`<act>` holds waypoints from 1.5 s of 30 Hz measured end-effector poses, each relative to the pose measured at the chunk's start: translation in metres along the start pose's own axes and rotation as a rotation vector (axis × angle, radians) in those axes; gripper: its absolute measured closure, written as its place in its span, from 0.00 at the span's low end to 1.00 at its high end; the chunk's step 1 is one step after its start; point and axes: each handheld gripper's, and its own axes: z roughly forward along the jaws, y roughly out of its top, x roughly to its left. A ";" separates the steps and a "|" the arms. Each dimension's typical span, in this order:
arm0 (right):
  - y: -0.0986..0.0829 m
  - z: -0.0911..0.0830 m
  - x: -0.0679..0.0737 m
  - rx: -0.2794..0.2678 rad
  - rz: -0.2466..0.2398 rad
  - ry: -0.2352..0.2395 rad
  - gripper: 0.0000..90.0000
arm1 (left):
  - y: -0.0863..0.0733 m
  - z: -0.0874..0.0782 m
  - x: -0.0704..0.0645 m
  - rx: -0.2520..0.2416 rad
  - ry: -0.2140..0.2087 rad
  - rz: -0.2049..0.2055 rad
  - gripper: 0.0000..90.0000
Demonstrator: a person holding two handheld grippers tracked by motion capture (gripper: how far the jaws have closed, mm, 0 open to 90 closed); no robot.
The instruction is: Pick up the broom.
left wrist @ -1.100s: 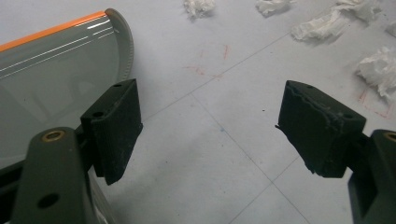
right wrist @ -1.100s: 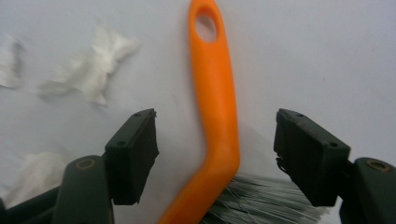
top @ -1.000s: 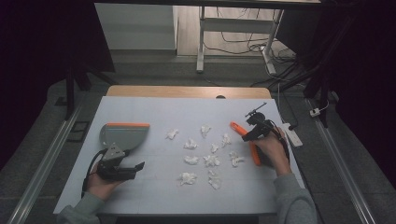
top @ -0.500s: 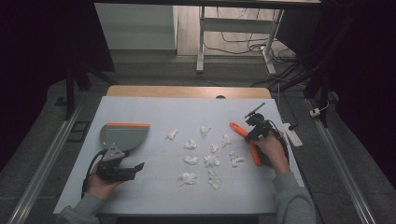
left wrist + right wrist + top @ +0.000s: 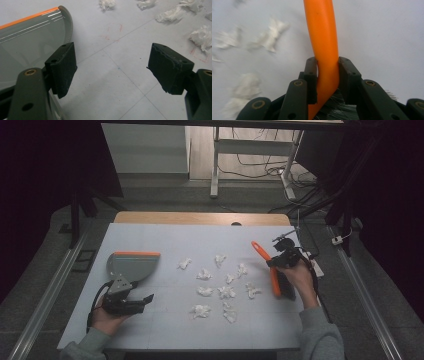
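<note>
Brush: orange-handled brush (image 5: 322, 47) pinched between the right claw (image 5: 281, 261) jaws, handle running out ahead of it, bristles back by the palm
Change: over the last second the brush swung from a level hold to steeper, drawn back toward the person, so a sweep looks about to begin
Left claw: left claw (image 5: 120, 67) spread and empty, dustpan (image 5: 27, 42) just beside its left jaw
Farther: paper scraps (image 5: 226, 291) scattered between both claws

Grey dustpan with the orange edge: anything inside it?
The grey plastic dustpan with the orange edge looks empty in the high view; the white paper scraps lie on the table. In the left gripper view, the left tongs cover its lower part.
</note>
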 end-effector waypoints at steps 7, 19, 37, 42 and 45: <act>-0.005 -0.030 0.000 -0.138 0.046 0.039 0.78 | 0.003 -0.004 -0.002 -0.022 0.010 0.010 0.27; -0.006 -0.075 0.034 -0.333 0.079 0.114 0.78 | 0.026 -0.007 -0.014 -0.064 0.002 0.052 0.27; 0.018 -0.058 0.082 -0.446 0.104 0.290 0.78 | 0.060 0.013 -0.044 -0.113 -0.090 0.074 0.28; 0.022 -0.046 0.097 -0.486 0.149 0.305 0.78 | 0.072 0.020 -0.057 -0.130 -0.126 0.089 0.29; 0.026 -0.038 0.109 -0.505 0.157 0.298 0.78 | 0.081 0.026 -0.068 -0.134 -0.147 0.107 0.29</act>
